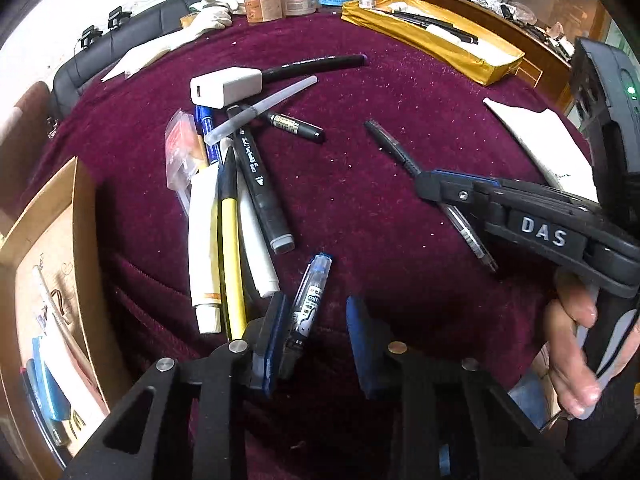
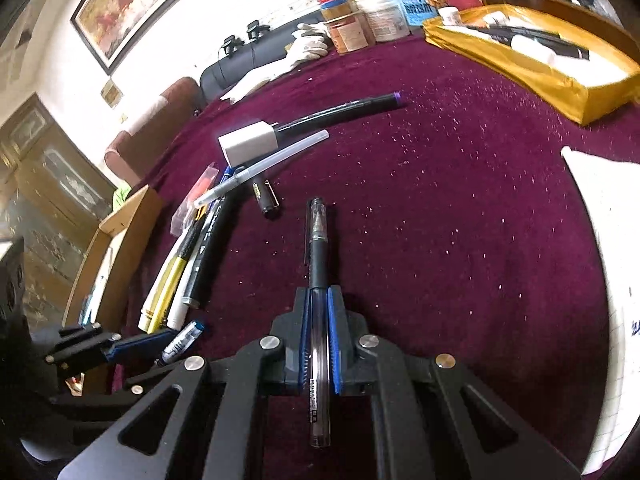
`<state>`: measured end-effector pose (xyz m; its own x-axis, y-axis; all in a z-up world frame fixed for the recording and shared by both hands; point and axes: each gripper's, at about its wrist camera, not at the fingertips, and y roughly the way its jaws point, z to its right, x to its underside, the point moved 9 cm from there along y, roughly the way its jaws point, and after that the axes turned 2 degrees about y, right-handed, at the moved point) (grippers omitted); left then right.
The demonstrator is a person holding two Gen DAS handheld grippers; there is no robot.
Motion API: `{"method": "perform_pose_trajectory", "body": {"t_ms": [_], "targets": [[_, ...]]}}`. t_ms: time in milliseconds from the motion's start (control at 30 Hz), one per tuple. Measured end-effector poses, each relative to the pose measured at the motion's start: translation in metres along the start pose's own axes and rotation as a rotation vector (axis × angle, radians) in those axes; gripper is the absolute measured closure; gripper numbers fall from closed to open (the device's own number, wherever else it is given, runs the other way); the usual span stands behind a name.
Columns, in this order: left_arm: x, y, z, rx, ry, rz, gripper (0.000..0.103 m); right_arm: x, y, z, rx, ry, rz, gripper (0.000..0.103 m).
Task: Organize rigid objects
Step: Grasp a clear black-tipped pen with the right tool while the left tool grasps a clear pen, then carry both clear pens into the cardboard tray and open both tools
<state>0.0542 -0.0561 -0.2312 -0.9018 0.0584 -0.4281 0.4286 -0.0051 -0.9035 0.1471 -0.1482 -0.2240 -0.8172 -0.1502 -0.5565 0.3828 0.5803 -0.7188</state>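
1. Pens and markers (image 1: 256,184) lie in a loose heap on the maroon cloth (image 1: 360,92), beside a white charger block (image 1: 226,87).
2. Right gripper (image 2: 319,344) has its jaws clamped on a black gel pen (image 2: 318,240), whose cap points away over the cloth.
3. Left gripper (image 1: 316,340) has its jaws apart around a blue-capped pen (image 1: 308,304); only the left pad touches it.
4. A cardboard box (image 1: 80,240) sits at the left; a yellow tray (image 1: 460,52) holding pens sits at the far right.
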Motion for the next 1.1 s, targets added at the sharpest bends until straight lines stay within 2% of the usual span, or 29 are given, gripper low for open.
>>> {"method": "perform_pose_trajectory", "body": {"t_ms": [233, 433, 467, 533, 567, 633, 700, 767, 833, 900, 1000, 1100], "targets": [[-0.010, 0.007, -0.005, 0.071, -0.030, 0.019, 0.068, -0.001, 0.001, 0.000, -0.009, 0.016, -0.017, 0.094], [-0.009, 0.006, -0.002, 0.042, 0.000, 0.053, 0.068, -0.001, 0.002, -0.001, 0.007, -0.002, -0.022, 0.094], [-0.009, 0.006, -0.002, 0.037, 0.011, 0.050, 0.071, -0.001, 0.002, -0.001, 0.006, -0.001, -0.023, 0.094], [-0.010, 0.006, -0.004, 0.043, 0.002, 0.036, 0.086, -0.001, 0.003, -0.001, 0.004, 0.004, -0.024, 0.094], [-0.010, 0.006, -0.005, 0.054, -0.011, 0.024, 0.088, -0.001, 0.003, -0.001, 0.002, 0.000, -0.024, 0.094], [-0.010, 0.004, -0.007, 0.077, -0.042, 0.017, 0.089, -0.002, 0.003, 0.000, -0.009, 0.009, -0.025, 0.094], [-0.013, -0.005, -0.009, 0.096, -0.077, 0.051, 0.089, -0.003, 0.002, 0.002, -0.032, 0.049, -0.028, 0.095], [-0.013, -0.017, -0.010, 0.155, -0.136, 0.080, 0.089, -0.004, -0.002, -0.002, -0.064, 0.063, -0.017, 0.095], [-0.010, -0.039, -0.014, 0.224, -0.215, 0.129, 0.089, -0.005, -0.013, -0.018, -0.118, 0.046, 0.003, 0.095], [-0.001, -0.064, -0.025, 0.254, -0.295, 0.176, 0.089, -0.005, -0.026, -0.045, -0.178, 0.015, 0.017, 0.095], [0.016, -0.095, -0.050, 0.227, -0.378, 0.229, 0.089, 0.005, -0.037, -0.095, -0.277, -0.057, 0.001, 0.095], [0.041, -0.125, -0.096, 0.154, -0.483, 0.287, 0.089, 0.020, -0.039, -0.147, -0.333, -0.148, -0.034, 0.094]]}}
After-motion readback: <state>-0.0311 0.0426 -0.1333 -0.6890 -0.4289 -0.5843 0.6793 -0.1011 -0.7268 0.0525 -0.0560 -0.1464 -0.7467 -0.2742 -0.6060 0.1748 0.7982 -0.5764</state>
